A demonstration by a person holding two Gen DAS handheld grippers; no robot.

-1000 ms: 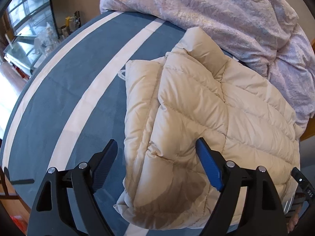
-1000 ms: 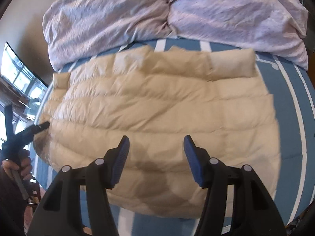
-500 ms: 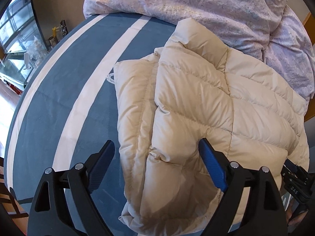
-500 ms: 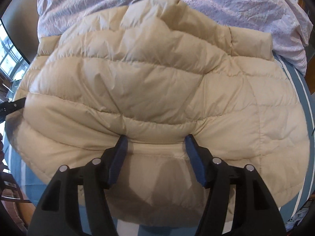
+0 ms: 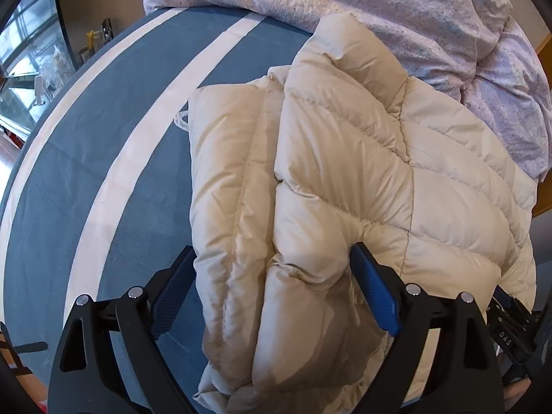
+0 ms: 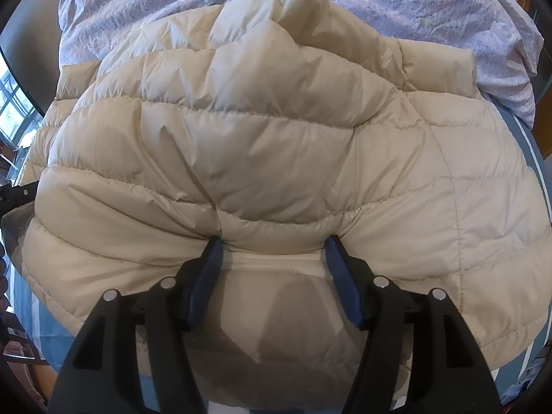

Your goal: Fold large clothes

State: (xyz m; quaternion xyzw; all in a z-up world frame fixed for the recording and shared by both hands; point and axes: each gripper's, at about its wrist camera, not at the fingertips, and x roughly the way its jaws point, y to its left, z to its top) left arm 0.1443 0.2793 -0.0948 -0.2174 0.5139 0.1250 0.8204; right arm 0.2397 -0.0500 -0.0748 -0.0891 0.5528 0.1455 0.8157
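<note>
A cream quilted down jacket [image 5: 345,172] lies folded on a blue bed cover [image 5: 138,138] with white stripes. My left gripper [image 5: 272,252] points steeply down over the jacket's near left edge. Its jaws stand wide open, and the thick folded edge bulges up between them. In the right wrist view the jacket [image 6: 276,138] fills most of the frame. My right gripper [image 6: 273,241] is open, with both fingertips [image 6: 214,252] pushed down into the padding. A puffy ridge rises between them and creases run out from the tips.
A rumpled lilac duvet [image 5: 379,7] is heaped along the far side of the bed, touching the jacket's far edge [image 6: 414,0]. Bare blue cover stretches left of the jacket. Shelves and a window [image 5: 31,69] lie beyond the bed's left edge.
My right gripper has sunk onto the jacket and its tips now dent the padding. The left gripper's jaws have spread a little, and the jacket's edge now lies between them.
</note>
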